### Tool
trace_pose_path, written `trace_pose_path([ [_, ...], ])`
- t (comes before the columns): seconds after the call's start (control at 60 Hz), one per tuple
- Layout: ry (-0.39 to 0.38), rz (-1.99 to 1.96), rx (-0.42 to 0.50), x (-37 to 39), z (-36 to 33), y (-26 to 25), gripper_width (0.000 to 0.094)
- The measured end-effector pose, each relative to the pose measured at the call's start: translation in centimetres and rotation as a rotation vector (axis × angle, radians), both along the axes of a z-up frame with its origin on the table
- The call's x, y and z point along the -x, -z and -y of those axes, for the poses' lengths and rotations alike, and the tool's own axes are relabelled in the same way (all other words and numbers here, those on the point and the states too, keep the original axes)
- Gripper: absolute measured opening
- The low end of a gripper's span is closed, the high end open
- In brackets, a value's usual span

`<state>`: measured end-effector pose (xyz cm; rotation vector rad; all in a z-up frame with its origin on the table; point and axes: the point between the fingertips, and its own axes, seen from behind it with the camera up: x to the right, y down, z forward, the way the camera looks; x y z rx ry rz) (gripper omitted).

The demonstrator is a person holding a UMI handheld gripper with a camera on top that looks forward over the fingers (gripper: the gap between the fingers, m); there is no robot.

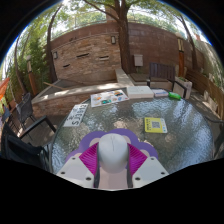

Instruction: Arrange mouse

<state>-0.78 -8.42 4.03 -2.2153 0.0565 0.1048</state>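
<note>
I have the mouse [113,153] pinched between the jaws at the bottom centre of the frame, both pads [89,158] pressing its sides, so I should keep it level over the counter [180,125] and lower gently before releasing.

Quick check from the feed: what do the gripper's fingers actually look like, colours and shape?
The gripper has two broad white fingers widening toward the camera, smooth and plastic-looking. Each finger carries a magenta-purple pad with fine ribbing on its inner face. No cables, markings or sleeve are visible.
</note>
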Motion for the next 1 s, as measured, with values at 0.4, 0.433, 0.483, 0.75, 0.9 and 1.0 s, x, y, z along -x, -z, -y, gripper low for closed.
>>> trace_pose_path([
  [0.4, -0.019, 0.075, 0.021, 1.9, 4.3, -3.2, 0.085],
  [0.433, -0.018, 0.074, 0.018, 2.2, 5.3, -4.6, 0.085],
  [0.483, -0.014, 0.073, 0.012, 2.6, 6.7, -7.0, 0.0849],
  [0.75, -0.014, 0.11, -0.039, 3.8, 16.7, -15.7, 0.0861],
  [0.9, -0.017, 0.128, -0.031, 3.7, 22.5, -16.5, 0.0846],
  [1.0, -0.019, 0.133, -0.022, 3.7, 25.4, -16.6, 0.0848],
])
